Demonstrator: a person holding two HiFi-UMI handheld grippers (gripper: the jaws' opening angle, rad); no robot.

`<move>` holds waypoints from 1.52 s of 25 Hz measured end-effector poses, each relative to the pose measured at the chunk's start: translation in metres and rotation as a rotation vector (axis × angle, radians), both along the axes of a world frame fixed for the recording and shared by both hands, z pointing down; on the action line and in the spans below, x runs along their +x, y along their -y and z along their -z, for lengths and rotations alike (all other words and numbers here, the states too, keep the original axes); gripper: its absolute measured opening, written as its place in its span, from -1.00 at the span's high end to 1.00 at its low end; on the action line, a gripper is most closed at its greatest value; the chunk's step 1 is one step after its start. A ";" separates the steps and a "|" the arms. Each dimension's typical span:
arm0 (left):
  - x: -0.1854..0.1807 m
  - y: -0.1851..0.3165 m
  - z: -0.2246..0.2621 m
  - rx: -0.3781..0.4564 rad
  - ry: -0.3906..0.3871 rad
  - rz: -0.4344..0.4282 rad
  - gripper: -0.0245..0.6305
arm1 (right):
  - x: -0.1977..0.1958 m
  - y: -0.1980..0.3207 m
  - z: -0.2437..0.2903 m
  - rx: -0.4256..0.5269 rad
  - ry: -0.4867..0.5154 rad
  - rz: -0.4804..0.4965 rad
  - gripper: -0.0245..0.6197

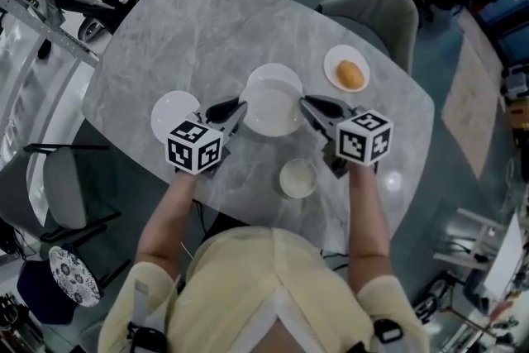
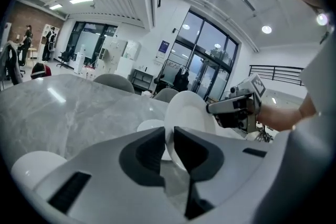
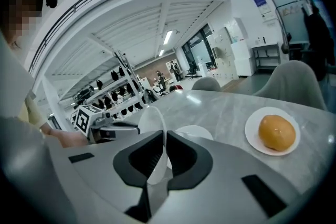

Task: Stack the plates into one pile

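1. Nearest the head camera are the person's shoulders in a pale yellow top. Both forearms reach out over the grey marble desk (image 1: 207,21).
2. Left tool (image 1: 240,109) is closed on the left rim of the held plate (image 1: 271,113). The left gripper view shows that rim pinched between its jaws (image 2: 169,134).
3. Right tool (image 1: 307,104) is closed on the opposite rim of the same plate. In the right gripper view the thin edge stands between its jaws (image 3: 163,136).
4. Held plate: white and tilted, spanning the gap between the two tools.
5. Second plate (image 1: 277,75): white, lying on the desk just beyond the tool tips and partly covered by the held plate.
6. Third plate (image 1: 172,113): white, just outside the left tool.
7. Small plate (image 1: 331,62): beyond and outside the right tool, carrying a round orange food item (image 1: 351,75).
8. Bowl (image 1: 297,178): behind the tools, nearer the person. Its contents cannot be made out.
9. View differences:
   - Only the head view shows the bowl.
   - The right gripper view shows the orange food item (image 3: 276,132), which the left gripper view lacks.
   - The left gripper view alone catches the third plate (image 2: 29,165) at close range.
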State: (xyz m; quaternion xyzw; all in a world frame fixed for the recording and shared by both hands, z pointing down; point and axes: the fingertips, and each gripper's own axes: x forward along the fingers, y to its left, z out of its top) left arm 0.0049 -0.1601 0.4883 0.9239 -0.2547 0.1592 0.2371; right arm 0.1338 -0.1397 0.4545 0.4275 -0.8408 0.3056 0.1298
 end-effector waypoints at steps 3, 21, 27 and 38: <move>0.006 0.016 -0.007 -0.021 0.032 -0.007 0.77 | 0.007 0.012 -0.013 -0.027 -0.008 -0.052 0.87; 0.040 0.074 -0.047 -0.060 0.200 0.003 0.77 | 0.038 0.056 -0.077 -0.201 0.004 -0.287 0.84; 0.048 0.081 -0.063 -0.039 0.273 -0.010 0.74 | 0.046 0.060 -0.100 -0.262 -0.032 -0.339 0.83; 0.053 0.085 -0.085 0.072 0.413 -0.029 0.72 | 0.052 0.062 -0.119 -0.236 -0.240 -0.366 0.80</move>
